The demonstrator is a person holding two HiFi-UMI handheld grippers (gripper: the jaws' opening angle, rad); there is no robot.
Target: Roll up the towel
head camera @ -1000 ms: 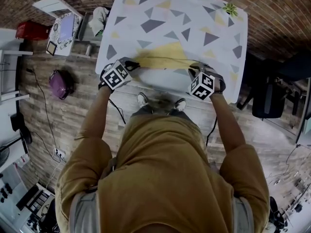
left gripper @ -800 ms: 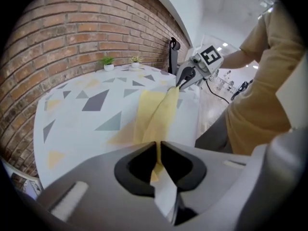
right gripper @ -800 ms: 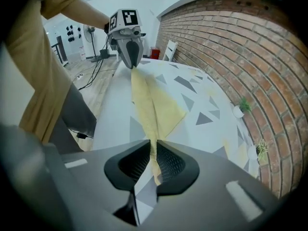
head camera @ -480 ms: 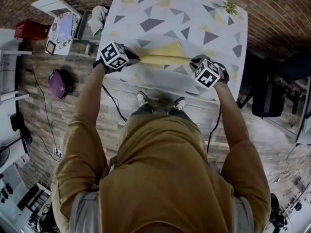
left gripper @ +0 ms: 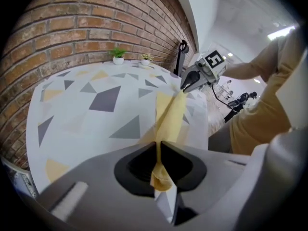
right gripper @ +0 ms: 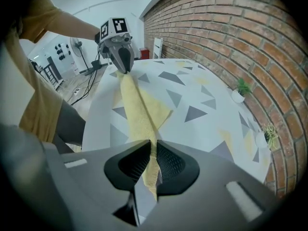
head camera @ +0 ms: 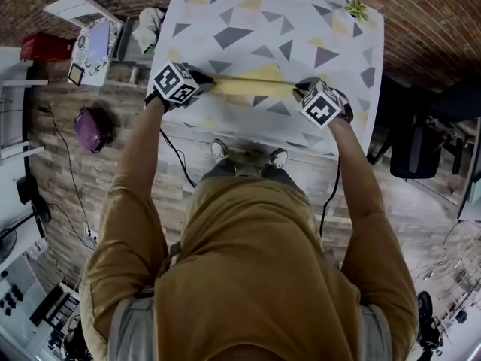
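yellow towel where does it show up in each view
Head view: the towel is a thin band at upper centre, stretched between the left gripper and the right gripper.
Left gripper view: the towel runs from this gripper's shut jaws at centre up to the right gripper.
Right gripper view: the towel runs from the shut jaws up-left to the left gripper.
Shared landmark: the triangle-patterned table beneath it.

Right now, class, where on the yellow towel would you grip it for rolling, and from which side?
Probably at its two short ends, coming from the near edge of the table: the towel stretches across it as a narrow strip, and the left gripper and right gripper are shut on those ends.
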